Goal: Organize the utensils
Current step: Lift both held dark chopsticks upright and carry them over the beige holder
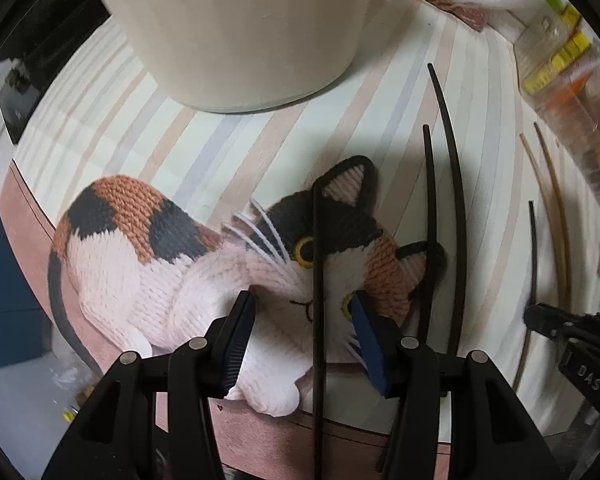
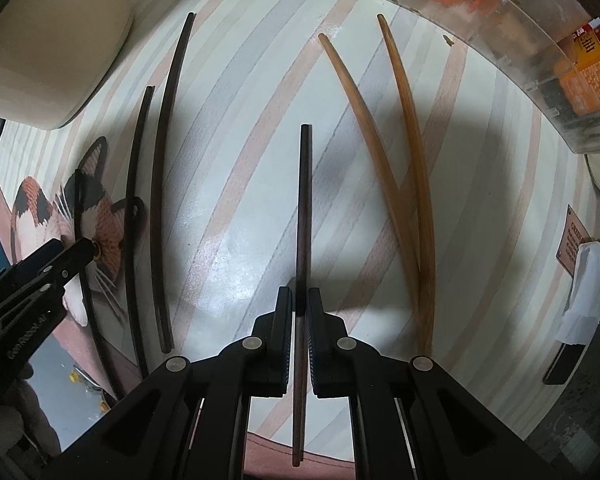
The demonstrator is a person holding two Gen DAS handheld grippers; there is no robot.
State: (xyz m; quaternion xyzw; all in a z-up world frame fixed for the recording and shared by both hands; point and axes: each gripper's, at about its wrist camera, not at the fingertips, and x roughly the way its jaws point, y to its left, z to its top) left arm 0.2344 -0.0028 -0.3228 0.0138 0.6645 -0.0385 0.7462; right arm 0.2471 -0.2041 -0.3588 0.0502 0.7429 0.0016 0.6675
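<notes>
My left gripper [image 1: 302, 320] is open above the striped cloth, its jaws on either side of a black chopstick [image 1: 318, 280] that lies over a cat picture [image 1: 204, 264]. Two more black chopsticks [image 1: 444, 208] lie to its right; they also show in the right wrist view [image 2: 162, 184]. My right gripper [image 2: 300, 320] is shut on a dark brown chopstick [image 2: 303, 208], which runs forward between the pads. Two light brown chopsticks [image 2: 396, 152] lie crossed to its right. A cream holder [image 1: 240, 28] stands at the back; it also shows in the right wrist view [image 2: 48, 44].
A clear plastic bin [image 2: 512, 28] with orange packets stands at the far right, also in the left wrist view [image 1: 568, 92]. Bags and a bottle sit at the back right. The table's front edge [image 1: 340, 444] runs just below my left gripper. A small sign [image 2: 572, 240] and white paper lie right.
</notes>
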